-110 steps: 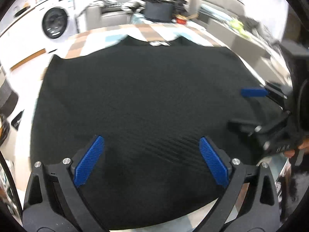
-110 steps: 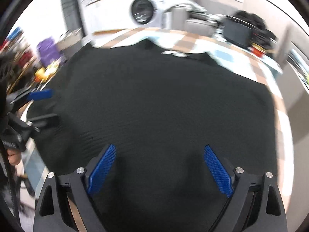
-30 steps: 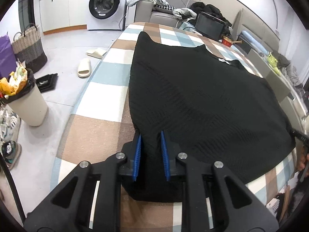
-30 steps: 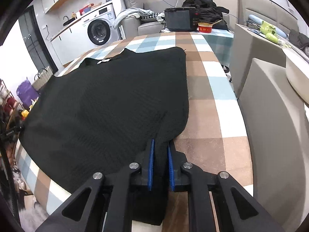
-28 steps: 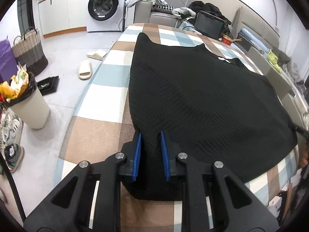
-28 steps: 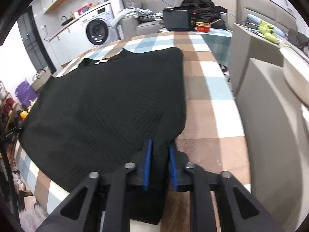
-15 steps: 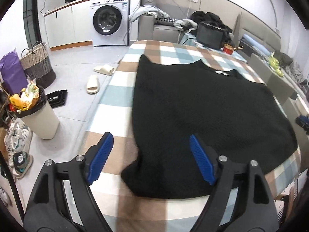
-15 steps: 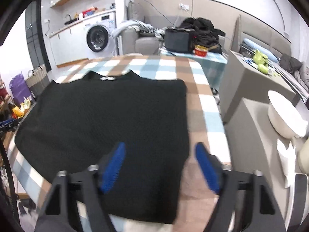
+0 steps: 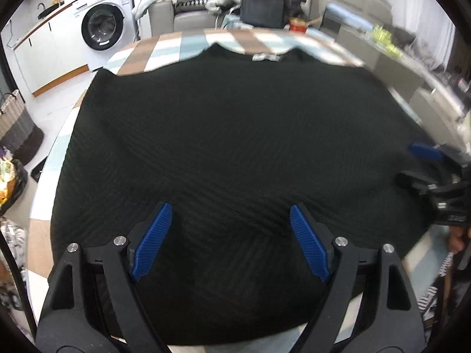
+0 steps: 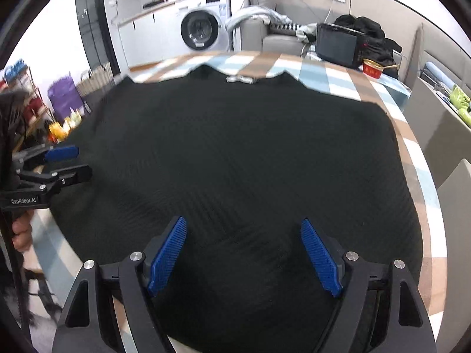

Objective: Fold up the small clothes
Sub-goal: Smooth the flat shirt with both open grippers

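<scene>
A black knit top lies spread flat on the checked tablecloth, collar and white label at the far side. It also fills the right wrist view. My left gripper is open and empty above the near hem, left of middle. My right gripper is open and empty above the near hem, right of middle. Each gripper shows in the other's view, the right one at the edge, the left one likewise.
A washing machine and a grey sofa with clothes stand beyond the table. A dark box and a red tub sit at the table's far end. Baskets and bags stand on the floor left.
Both grippers, shut on the hem corners a second ago, have let go and opened. They have moved inward over the near hem, facing the collar.
</scene>
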A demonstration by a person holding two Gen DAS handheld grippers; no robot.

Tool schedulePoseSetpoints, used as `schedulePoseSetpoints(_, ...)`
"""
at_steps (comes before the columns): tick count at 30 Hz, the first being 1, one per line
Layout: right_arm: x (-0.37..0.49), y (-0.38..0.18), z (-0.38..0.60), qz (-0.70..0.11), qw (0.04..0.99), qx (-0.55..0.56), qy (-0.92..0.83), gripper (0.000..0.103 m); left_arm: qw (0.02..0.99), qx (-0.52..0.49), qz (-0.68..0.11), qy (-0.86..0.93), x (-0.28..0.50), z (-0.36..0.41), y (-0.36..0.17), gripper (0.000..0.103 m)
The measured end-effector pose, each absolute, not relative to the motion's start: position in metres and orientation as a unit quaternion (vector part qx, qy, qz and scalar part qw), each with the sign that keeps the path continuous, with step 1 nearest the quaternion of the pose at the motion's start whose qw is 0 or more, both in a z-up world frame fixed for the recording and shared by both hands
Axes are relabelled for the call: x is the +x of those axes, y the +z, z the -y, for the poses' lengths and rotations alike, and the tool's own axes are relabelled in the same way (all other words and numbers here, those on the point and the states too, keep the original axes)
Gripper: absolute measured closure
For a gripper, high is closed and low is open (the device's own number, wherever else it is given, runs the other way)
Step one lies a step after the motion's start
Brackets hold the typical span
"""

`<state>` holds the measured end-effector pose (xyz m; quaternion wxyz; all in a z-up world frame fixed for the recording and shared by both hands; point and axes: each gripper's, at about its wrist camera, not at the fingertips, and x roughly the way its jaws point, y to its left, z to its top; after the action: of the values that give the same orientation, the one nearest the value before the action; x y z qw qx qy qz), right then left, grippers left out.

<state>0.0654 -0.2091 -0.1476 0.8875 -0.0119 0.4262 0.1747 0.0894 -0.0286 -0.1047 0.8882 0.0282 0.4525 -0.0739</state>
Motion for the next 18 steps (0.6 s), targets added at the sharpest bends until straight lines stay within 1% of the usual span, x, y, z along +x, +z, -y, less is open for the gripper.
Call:
schedulePoseSetpoints(3, 0.058, -0.149, 0.226, -0.422, 0.891, -0.015, 0.165, 0.020, 0.890, 0.035, -0.448, -0.075, 0.081, 0.027, -0.106, 0.017)
schedulePoseSetpoints(7, 0.042, -0.150, 0.253, -0.416, 0.895, 0.011, 0.162, 0.020, 0.892, 0.027, -0.447, -0.065, 0.072, 0.011, -0.104, 0.017)
schedulePoseSetpoints(9, 0.036, -0.146, 0.253, -0.415, 0.898, -0.002, 0.149, 0.019, 0.892, 0.021, -0.447, -0.065, 0.069, 0.010, -0.101, 0.017)
schedulePoseSetpoints(13, 0.036, -0.142, 0.249, -0.409, 0.898, 0.007, 0.164, 0.019, 0.893, 0.021, -0.442, -0.089, 0.071, 0.023, -0.097, 0.017)
schedulePoseSetpoints(18, 0.042, -0.151, 0.238, -0.415, 0.895, -0.008, 0.164, 0.019, 0.889, 0.062, -0.444, -0.100, 0.076, 0.043, -0.103, 0.017)
